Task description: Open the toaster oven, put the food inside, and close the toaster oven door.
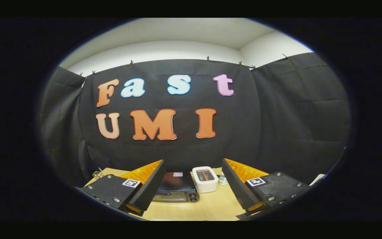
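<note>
We see toaster oven [177,190] on wooden table [211,207], beyond and between spread fingers, nearer left one. Dark top, silver front, two knobs at its right end. Door looks closed. Food: can't tell.

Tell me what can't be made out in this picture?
Gripper view, gripper open:
- Oven: one finger hides its side; door state too small to tell.
- Food: none can be made out.
- Bottle beside the toaster: mostly hidden by the other finger, too small.

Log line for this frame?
gripper: open, holding nothing | dark toaster oven: on wooden table, beyond the fingers, door looks closed | white pop-up toaster: beside oven
</note>
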`<state>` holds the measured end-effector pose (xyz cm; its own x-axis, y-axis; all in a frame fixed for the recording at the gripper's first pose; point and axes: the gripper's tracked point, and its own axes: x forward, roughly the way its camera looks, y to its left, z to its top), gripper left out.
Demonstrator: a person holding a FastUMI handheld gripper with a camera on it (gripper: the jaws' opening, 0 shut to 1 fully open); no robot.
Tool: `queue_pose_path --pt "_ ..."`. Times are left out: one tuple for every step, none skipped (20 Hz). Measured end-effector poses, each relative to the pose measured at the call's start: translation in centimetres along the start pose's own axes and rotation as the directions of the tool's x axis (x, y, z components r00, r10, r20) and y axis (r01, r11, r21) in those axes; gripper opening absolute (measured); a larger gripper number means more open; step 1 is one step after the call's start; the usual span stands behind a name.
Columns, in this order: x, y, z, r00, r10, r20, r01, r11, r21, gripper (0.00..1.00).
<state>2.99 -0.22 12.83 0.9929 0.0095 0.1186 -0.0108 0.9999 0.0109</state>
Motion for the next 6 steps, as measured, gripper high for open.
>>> queue_pose_path --pt "-0.4 -0.5 0.2 1.0 -0.005 0.007 0.005 1.0 0.0 1.0" --pt "-0.7 -1.0 0.2 1.0 -0.013 0.01 0.013 1.0 -0.001 1.0" --pt "-1.0 -1.5 0.1 1.0 -0.019 0.009 0.019 1.0 0.0 1.0" --pt "-1.2 -1.8 0.0 1.0 -0.026 0.005 0.026 1.0 0.003 1.0" --pt "-1.2 -2.1 -0.1 0.999 -0.032 0.006 0.032 0.999 0.004 1.0" --pt "-1.3 -2.5 -0.2 0.999 -0.04 0.007 0.04 0.999 0.006 1.0"
